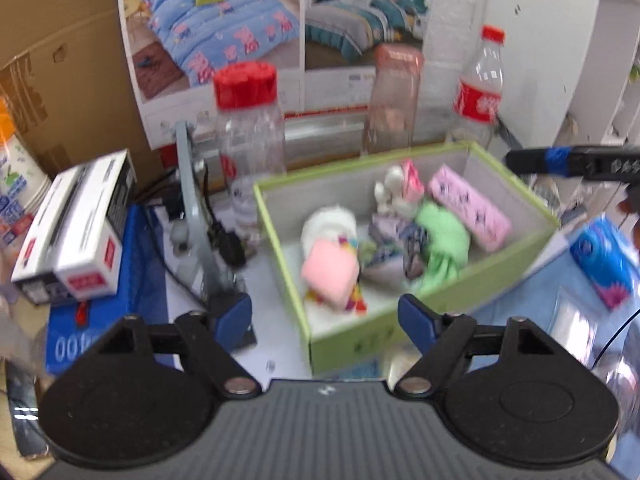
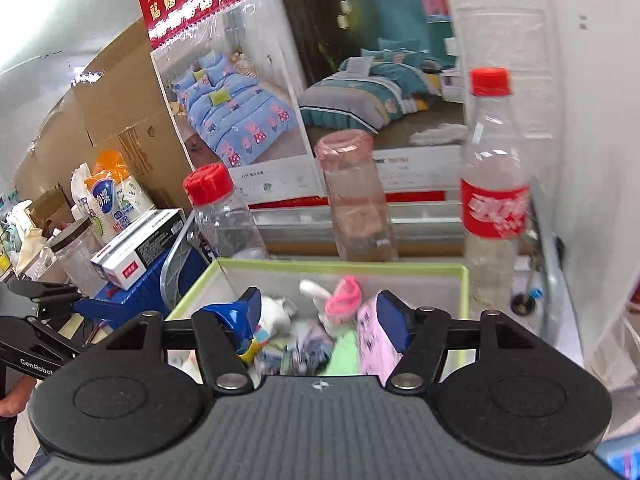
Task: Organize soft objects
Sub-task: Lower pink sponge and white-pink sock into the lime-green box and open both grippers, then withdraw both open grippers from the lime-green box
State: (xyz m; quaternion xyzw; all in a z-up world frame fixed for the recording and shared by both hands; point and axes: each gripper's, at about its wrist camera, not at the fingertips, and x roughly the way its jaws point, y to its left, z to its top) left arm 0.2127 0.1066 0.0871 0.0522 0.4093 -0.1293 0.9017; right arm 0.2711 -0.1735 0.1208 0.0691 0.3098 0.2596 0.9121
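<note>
The green box looks like matt cardboard with grey lining; inside it, a fuzzy pink cloth block and soft green cloth; behind the box, clear glossy plastic bottles with ribbed red caps; a glossy printed poster behind those.

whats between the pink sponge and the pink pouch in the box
In the left wrist view, a patterned cloth and a green cloth lie between the pink sponge and pink pouch.

Cluttered storeroom or shop corner, perhaps, bedding posters, cardboard boxes, empty bottles
</note>
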